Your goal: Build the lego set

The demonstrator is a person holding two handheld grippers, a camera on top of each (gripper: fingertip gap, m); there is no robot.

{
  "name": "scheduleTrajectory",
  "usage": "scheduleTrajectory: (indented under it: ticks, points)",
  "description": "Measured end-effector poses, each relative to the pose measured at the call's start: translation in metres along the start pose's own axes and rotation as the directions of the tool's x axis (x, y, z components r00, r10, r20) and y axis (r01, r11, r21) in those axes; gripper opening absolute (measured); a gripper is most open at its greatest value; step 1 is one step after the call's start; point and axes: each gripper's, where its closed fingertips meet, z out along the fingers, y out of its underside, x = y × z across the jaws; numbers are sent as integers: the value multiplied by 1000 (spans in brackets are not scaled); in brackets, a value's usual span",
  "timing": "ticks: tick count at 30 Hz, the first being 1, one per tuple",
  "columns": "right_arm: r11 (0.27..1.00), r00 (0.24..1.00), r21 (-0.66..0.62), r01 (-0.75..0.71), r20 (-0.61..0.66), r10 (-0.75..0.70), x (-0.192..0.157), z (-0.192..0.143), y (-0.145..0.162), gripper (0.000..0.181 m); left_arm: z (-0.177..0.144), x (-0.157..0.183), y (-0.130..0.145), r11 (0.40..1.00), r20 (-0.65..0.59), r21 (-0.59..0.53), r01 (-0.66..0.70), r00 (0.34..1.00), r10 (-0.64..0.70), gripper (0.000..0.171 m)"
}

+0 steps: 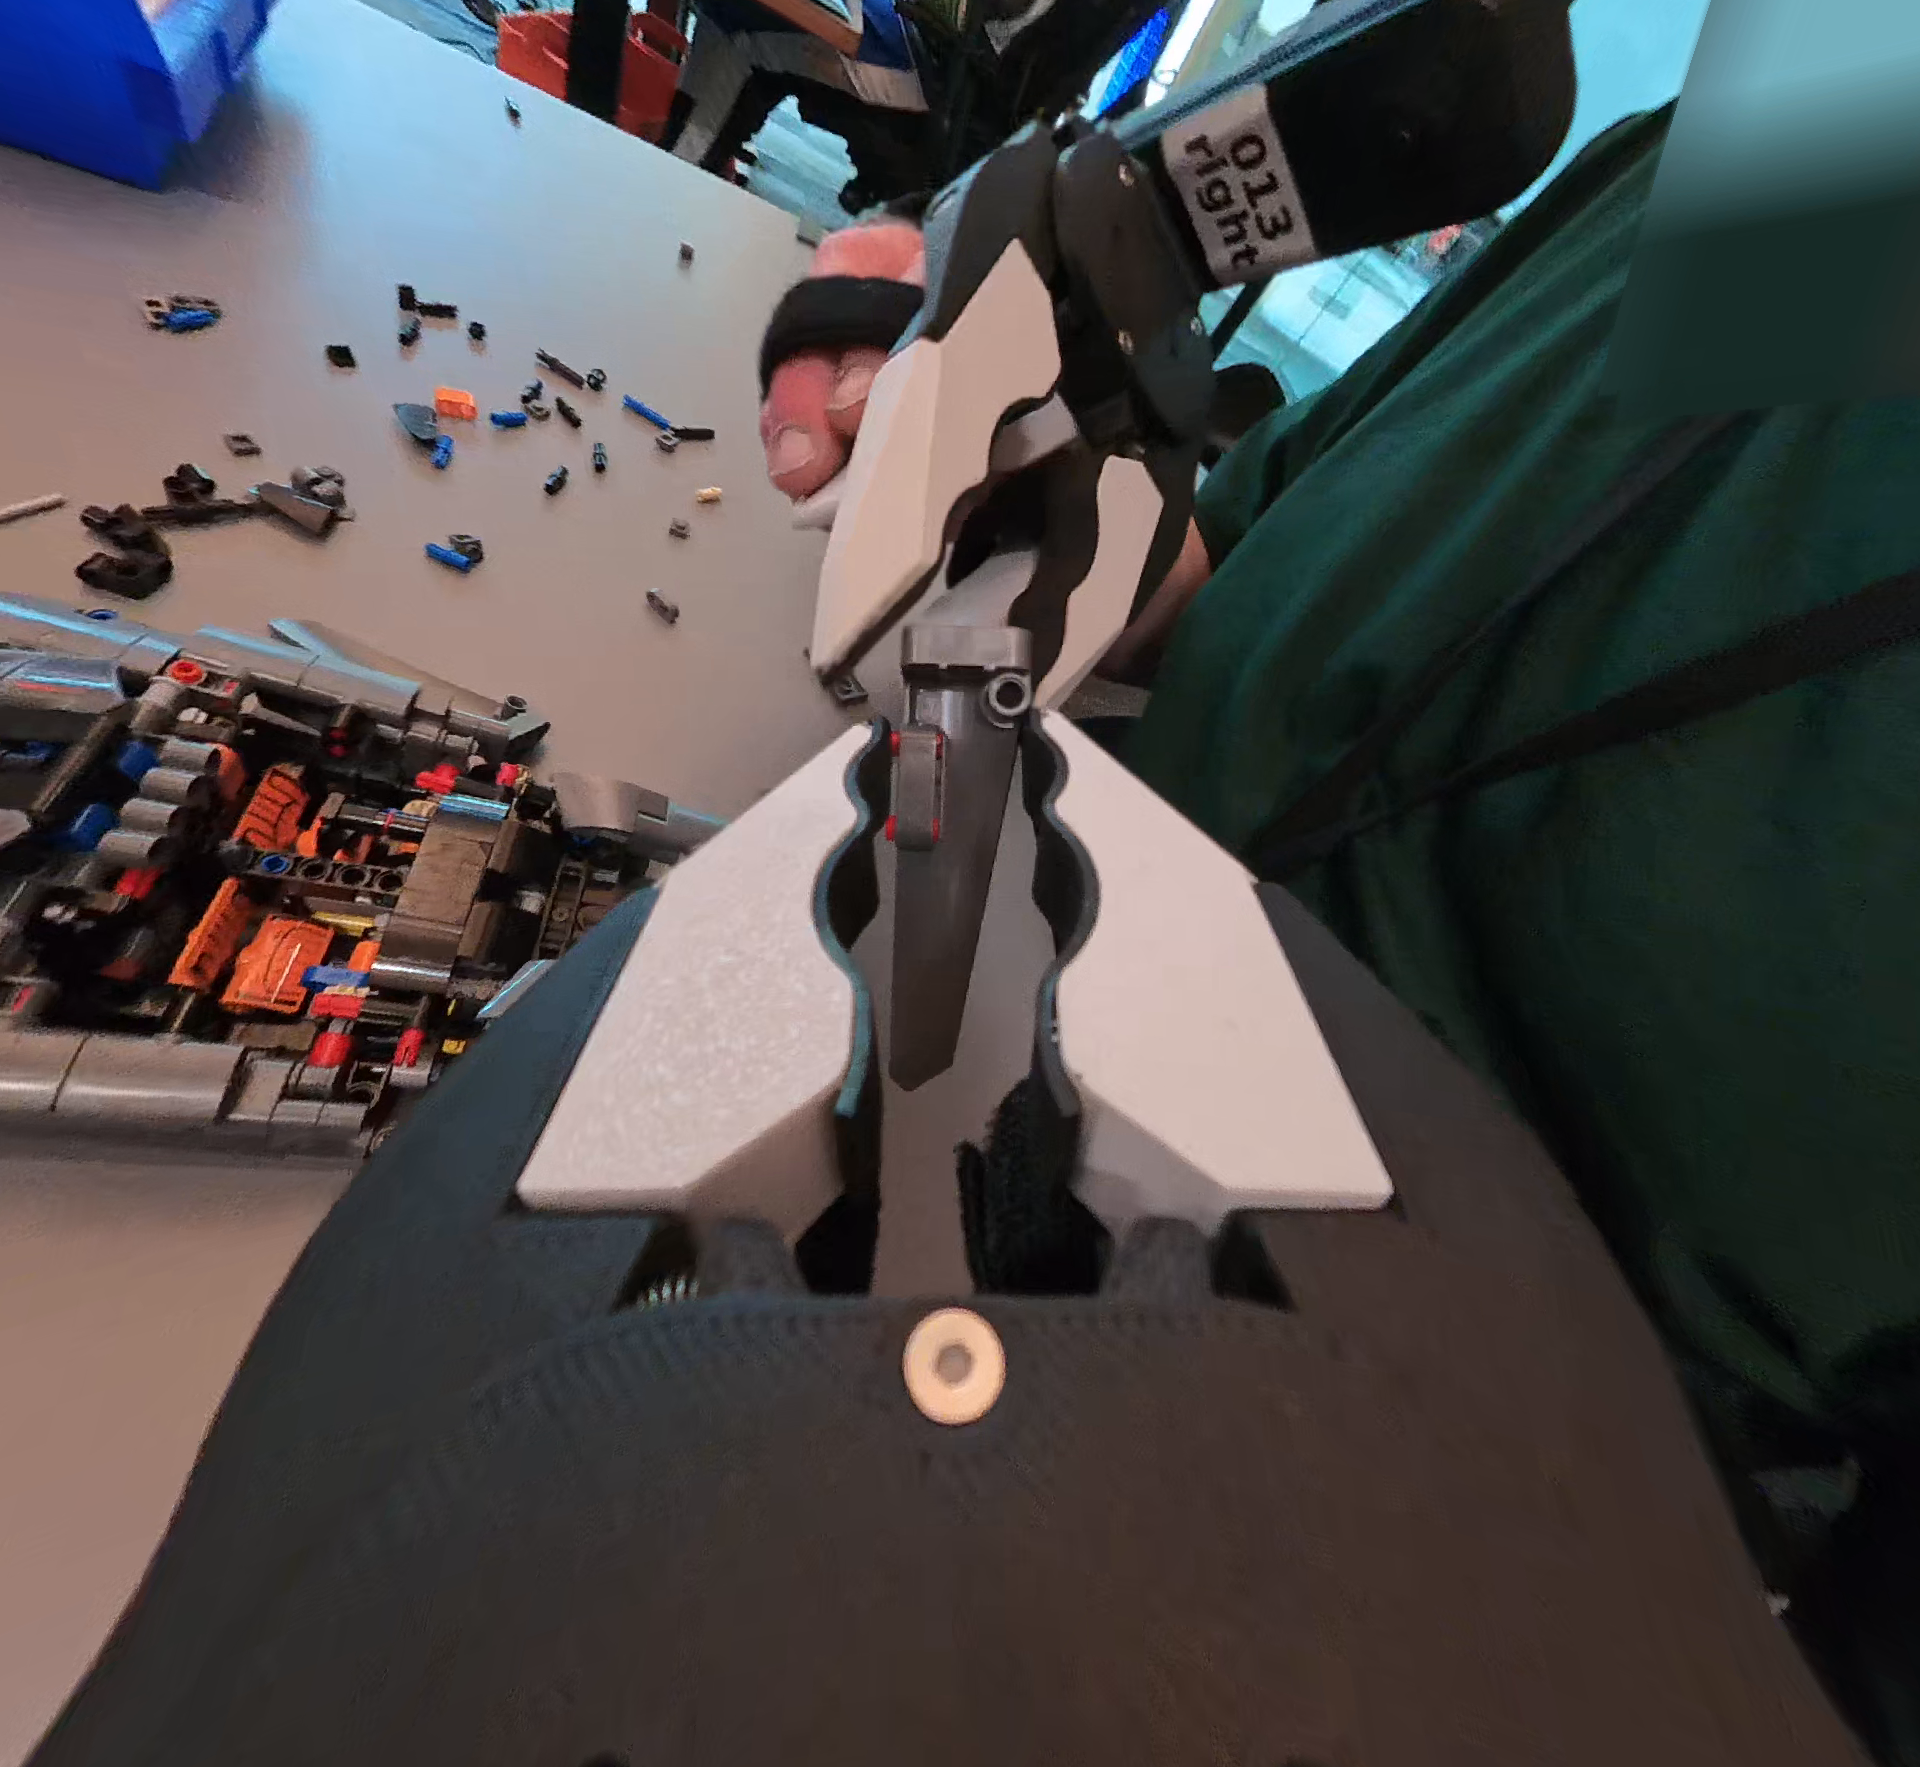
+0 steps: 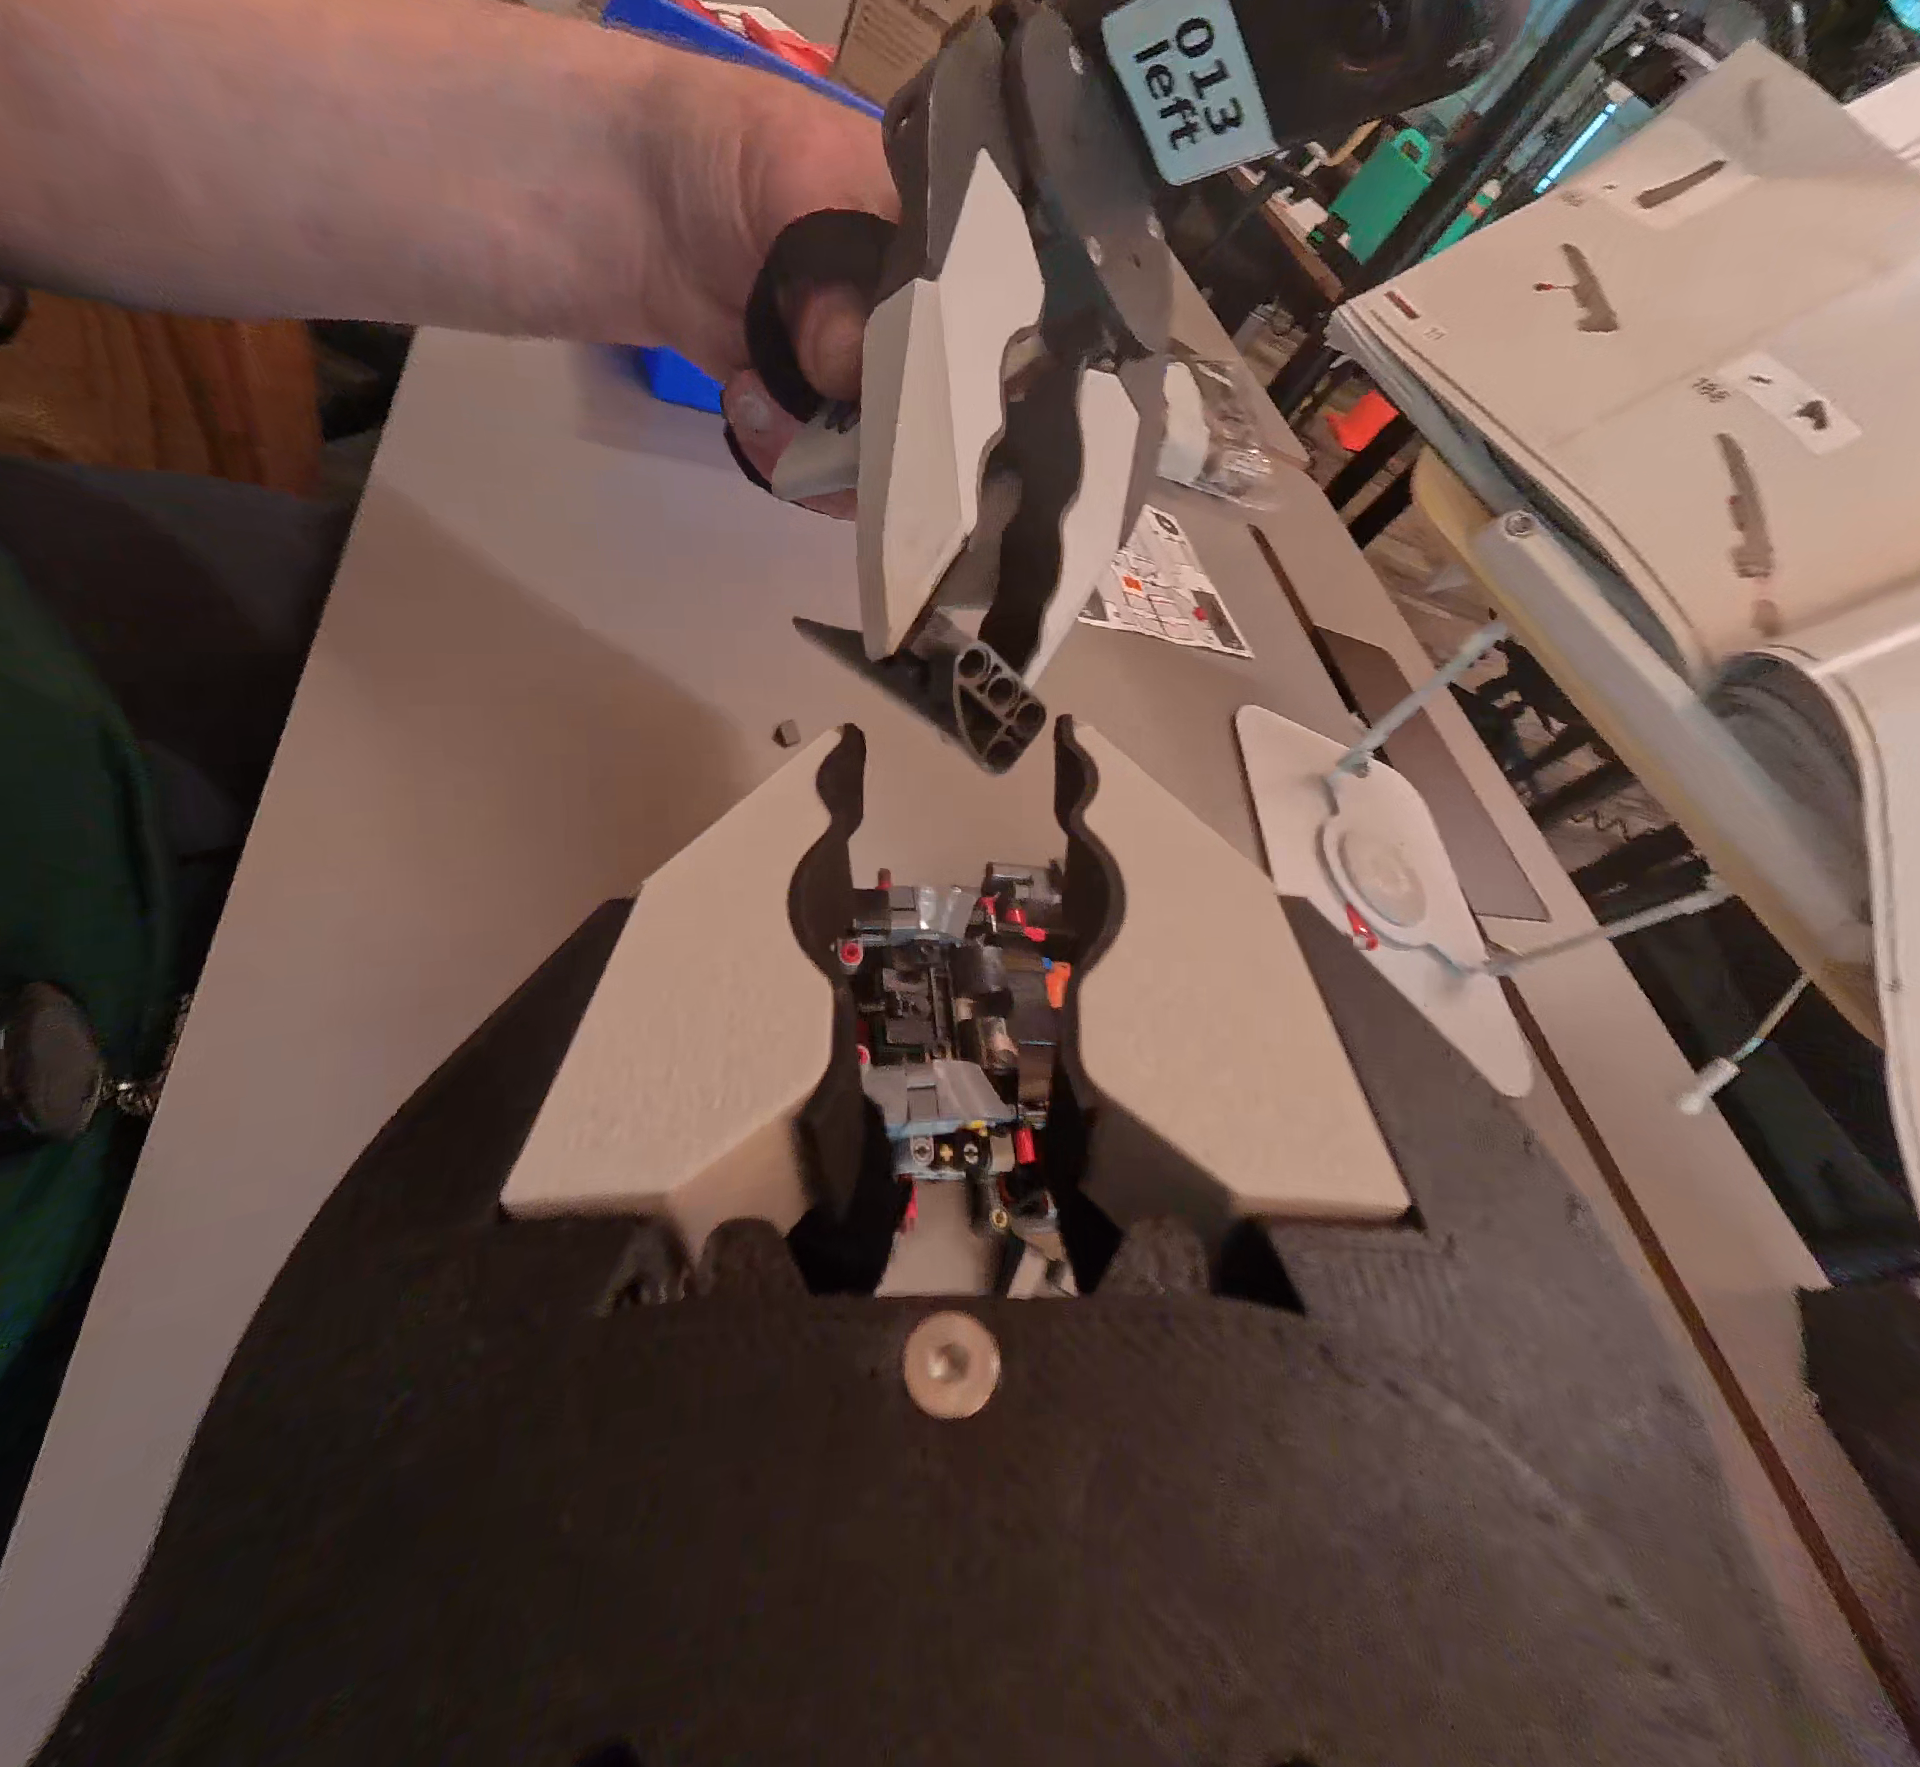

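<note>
The left gripper (image 1: pixel 951 730) clamps a long dark grey tapered lego panel (image 1: pixel 951 844), long axis along its fingers, wide end toward 12 o'clock, just short of the empty, parted right gripper (image 2: pixel 961 735) facing it.

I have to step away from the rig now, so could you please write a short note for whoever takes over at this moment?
Left gripper: shut on a dark grey panel piece, held in the air above the table.
Right gripper: open, empty, its tips close to that piece.
Partly built model: lying on the table, its orange, red and black insides exposed.
Loose parts: scattered on the table beyond the model.
Instruction book: open on a stand at the right.
Done: much of the model's body.
Left: fit the held piece, then use the loose parts.
</note>
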Motion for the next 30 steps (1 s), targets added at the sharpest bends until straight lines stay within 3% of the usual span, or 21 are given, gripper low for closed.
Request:
scheduleTrajectory:
  ticks: [3, 10, 18, 30]
  points:
    - [1000, 999, 26, -10, 42, 9, -4, 2, 1, 21, 7, 2, 3, 999, -26, -39, -15, 1000, 14, 23]
    - [998, 997, 50, -46, 66, 42, 1, -2, 4, 20, 10, -2, -2, 999, -80, -45, 0, 997, -3, 23]
    - [982, 991, 142, -122, 78, 112, 16, -7, -1, 19, 7, -6, -18, 999, -135, 38, 9, 991, -4, 22]
    - [964, 978, 169, -207, 61, 199, 42, -2, -1, 16, 0, -24, -37, 987, -98, 158, 4, 995, 12, 21]
